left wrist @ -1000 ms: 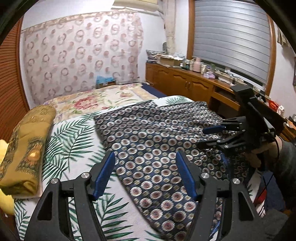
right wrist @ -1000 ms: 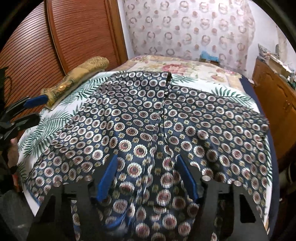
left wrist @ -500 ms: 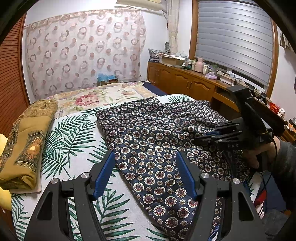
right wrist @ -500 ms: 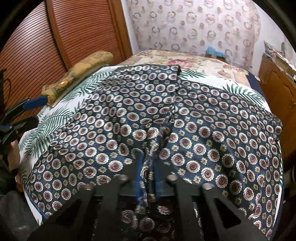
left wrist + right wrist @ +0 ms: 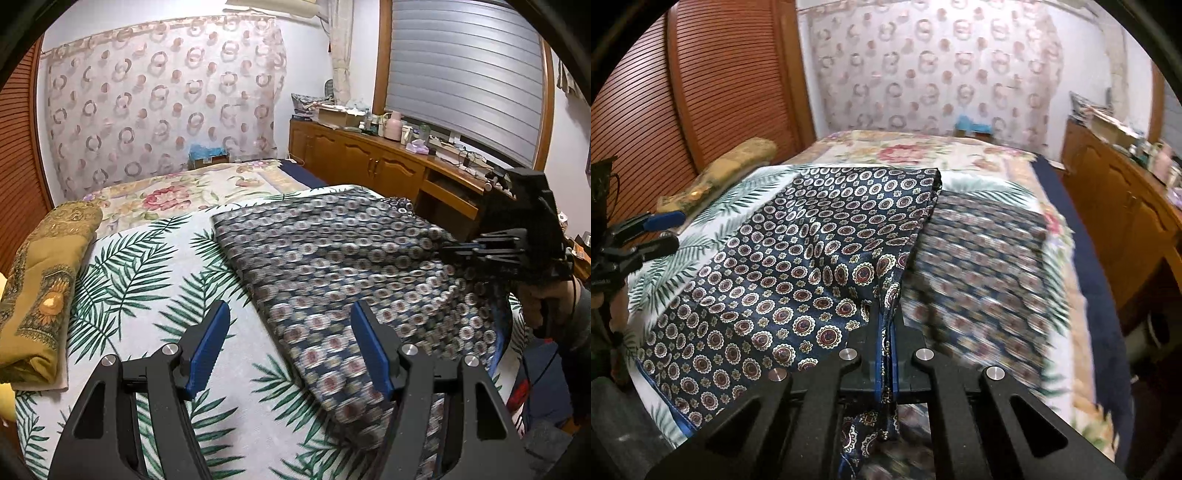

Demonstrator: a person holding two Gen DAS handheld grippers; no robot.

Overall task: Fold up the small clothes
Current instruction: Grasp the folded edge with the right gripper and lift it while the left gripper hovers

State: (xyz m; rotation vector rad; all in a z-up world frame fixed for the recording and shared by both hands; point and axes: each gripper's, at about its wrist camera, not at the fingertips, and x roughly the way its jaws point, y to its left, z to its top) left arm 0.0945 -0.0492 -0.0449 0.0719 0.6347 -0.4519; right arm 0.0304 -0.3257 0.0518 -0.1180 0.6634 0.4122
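left gripper [image 5: 290,347]: jaws wide apart, holding nothing | right gripper [image 5: 886,328]: closed on navy medallion-print silky cloth [image 5: 798,266], lifted over palm-leaf bedsheet [image 5: 147,280]

Bed [image 5: 155,280]: bare palm-print sheet between the folded blanket [image 5: 40,295] along the left edge and the cloth [image 5: 332,266]; a gripper can pass there. Head end bare too. Right edge: cabinet [image 5: 369,166] stands near, narrow gap. Right gripper [image 5: 886,354], clamped on the cloth, blocks the near right corner.

Navy medallion-print cloth [image 5: 798,280]; white bedspread [image 5: 155,295] with green palm fronds; blue-padded black gripper [image 5: 290,345].
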